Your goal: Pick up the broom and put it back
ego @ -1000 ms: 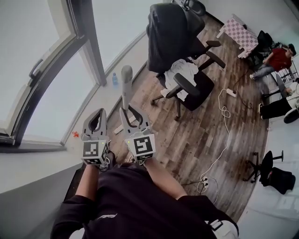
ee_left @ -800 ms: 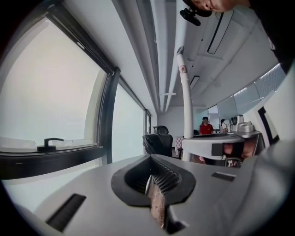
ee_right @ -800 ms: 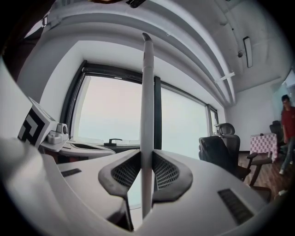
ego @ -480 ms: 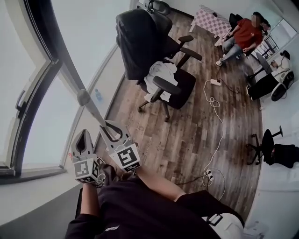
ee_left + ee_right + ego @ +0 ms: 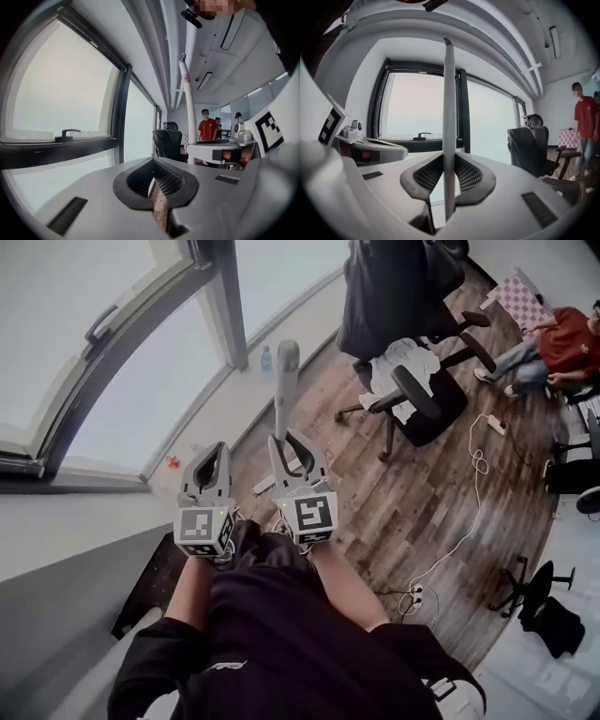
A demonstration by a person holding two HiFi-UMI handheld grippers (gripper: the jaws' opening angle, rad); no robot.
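The broom's pale grey handle point(image 5: 286, 381) stands nearly upright in front of me, its rounded top near the window wall. My right gripper point(image 5: 287, 442) is shut on this handle; in the right gripper view the handle point(image 5: 449, 103) runs straight up between the ribbed pads point(image 5: 466, 174). My left gripper point(image 5: 219, 452) hangs just left of it, apart from the handle, with its jaws closed together and nothing between them point(image 5: 157, 186). In the left gripper view the handle point(image 5: 189, 108) rises to the right. The broom's head is hidden.
A black office chair point(image 5: 412, 381) draped with a dark coat and a white cloth stands ahead right on the wood floor. A small bottle point(image 5: 266, 359) sits by the window ledge. A white cable with power strips point(image 5: 473, 493) crosses the floor. A person in red point(image 5: 561, 343) sits far right.
The handle leaned left half a second ago and now stands upright again. Both grippers stay side by side, the right one still clamped on the handle.
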